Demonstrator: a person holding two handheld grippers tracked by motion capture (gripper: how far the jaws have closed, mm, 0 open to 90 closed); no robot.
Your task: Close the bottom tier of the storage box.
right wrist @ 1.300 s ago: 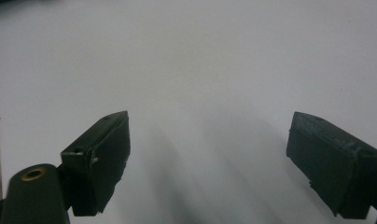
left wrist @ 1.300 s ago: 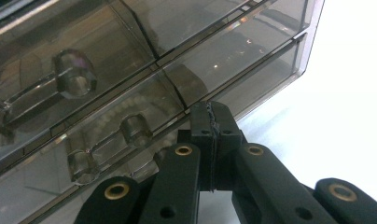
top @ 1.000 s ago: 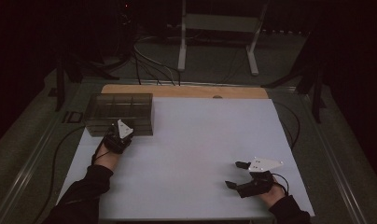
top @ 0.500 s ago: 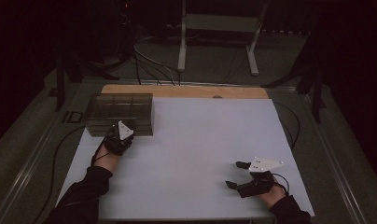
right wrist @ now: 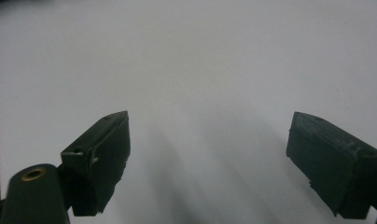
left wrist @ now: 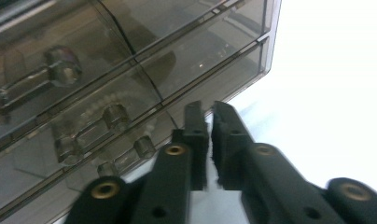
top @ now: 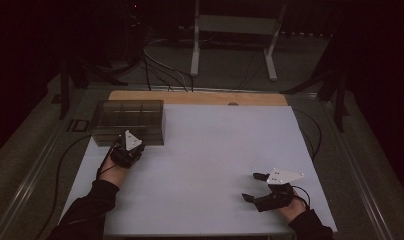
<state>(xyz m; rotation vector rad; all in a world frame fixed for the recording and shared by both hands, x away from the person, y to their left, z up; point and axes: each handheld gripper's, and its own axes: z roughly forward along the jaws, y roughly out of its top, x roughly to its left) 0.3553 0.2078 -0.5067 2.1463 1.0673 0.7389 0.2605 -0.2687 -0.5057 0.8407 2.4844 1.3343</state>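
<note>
Little is seen to have moved: both grippers are kept where they were. Left gripper [left wrist: 209,140], jaws nearly closed and empty, is held against the box [top: 128,121] front, at far left of the bench [top: 230,150]. Right gripper [top: 255,187], jaws wide, is well apart.

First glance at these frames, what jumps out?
The smoky clear drawer box at the far left of the white table, with the left gripper nosed right up to its lower front edge, jaws nearly closed with nothing visible between them. Then the right gripper, jaws spread wide, out on bare table near the front right corner. The dark room around the bright tabletop adds contrast.
</note>
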